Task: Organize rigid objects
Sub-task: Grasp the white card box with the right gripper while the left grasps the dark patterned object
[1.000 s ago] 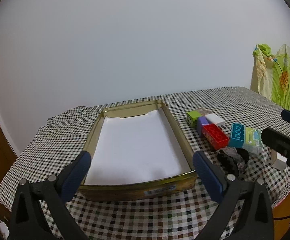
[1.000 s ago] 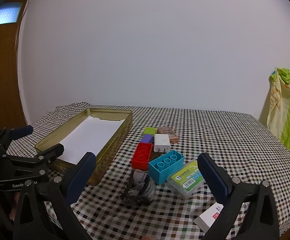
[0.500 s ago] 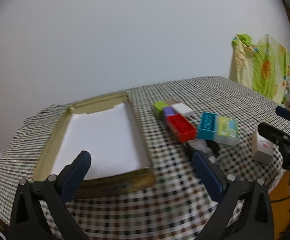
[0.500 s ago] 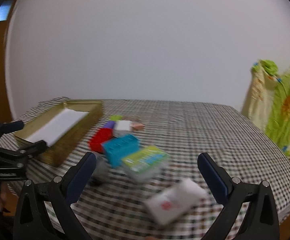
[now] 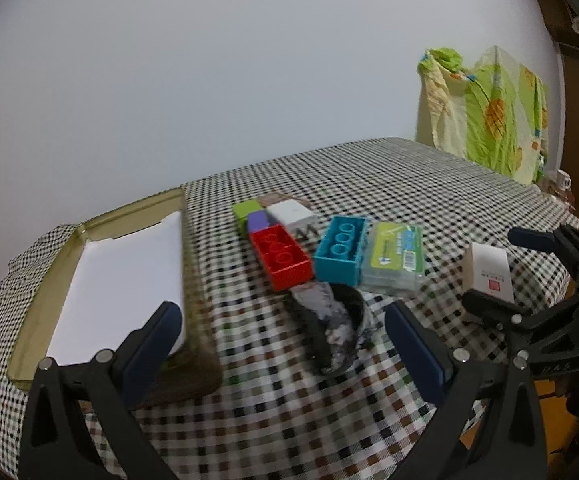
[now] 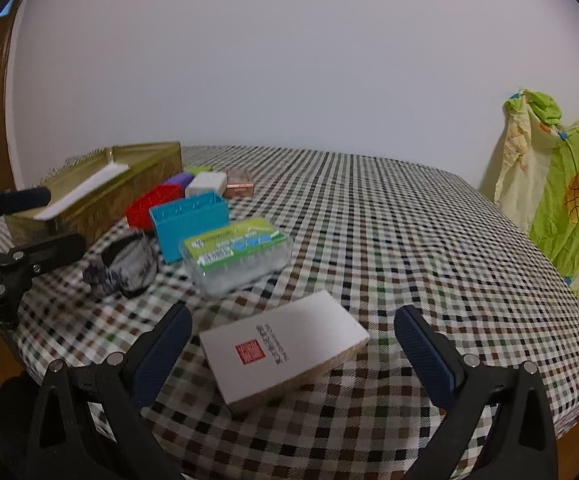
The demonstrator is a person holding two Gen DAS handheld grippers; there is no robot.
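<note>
White box (image 6: pixel 283 350), red square stamp

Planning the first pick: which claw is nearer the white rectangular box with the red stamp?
Right. The right claw straddles the white rectangular box, open; the left claw hovers open over by the crumpled dark bundle.

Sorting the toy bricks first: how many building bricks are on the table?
4: red brick, blue brick beside it, purple brick and green brick behind the red. More may be hidden.

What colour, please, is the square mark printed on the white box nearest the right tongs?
Red, on the white box; the right wrist view shows it best.
</note>
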